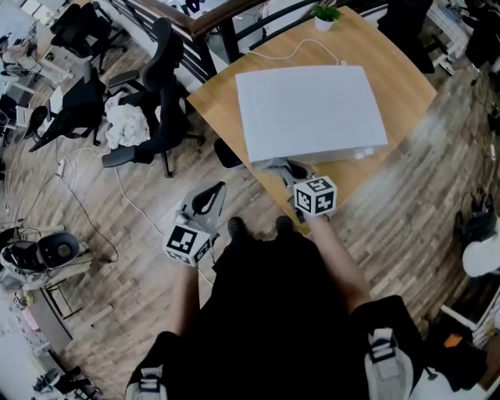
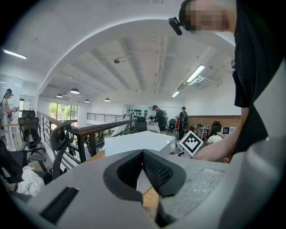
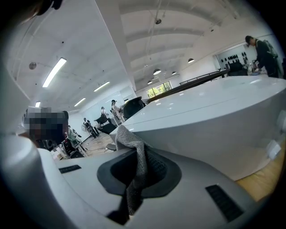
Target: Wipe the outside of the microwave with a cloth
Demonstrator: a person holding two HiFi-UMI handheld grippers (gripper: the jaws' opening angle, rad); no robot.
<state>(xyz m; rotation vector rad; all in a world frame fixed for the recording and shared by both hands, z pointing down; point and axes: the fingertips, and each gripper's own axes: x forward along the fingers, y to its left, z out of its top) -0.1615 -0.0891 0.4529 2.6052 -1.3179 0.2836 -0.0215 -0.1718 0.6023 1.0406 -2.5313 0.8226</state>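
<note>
A white microwave (image 1: 311, 109) sits on a round wooden table (image 1: 406, 86). My right gripper (image 1: 287, 169) is at the microwave's near side, shut on a grey knitted cloth (image 3: 129, 138). In the right gripper view the cloth sticks up between the jaws of the right gripper (image 3: 138, 154), close against the microwave's white wall (image 3: 214, 120). My left gripper (image 1: 213, 191) hangs over the floor to the left of the table, apart from the microwave. The left gripper view has the left gripper (image 2: 143, 155) shut with nothing in it, and the microwave (image 2: 134, 142) ahead.
Black office chairs (image 1: 160, 101) stand left of the table, one with a white bundle (image 1: 126, 125) on it. A small potted plant (image 1: 324, 16) and a white cable (image 1: 297, 51) lie at the table's far side. A dark railing (image 2: 82, 134) runs behind.
</note>
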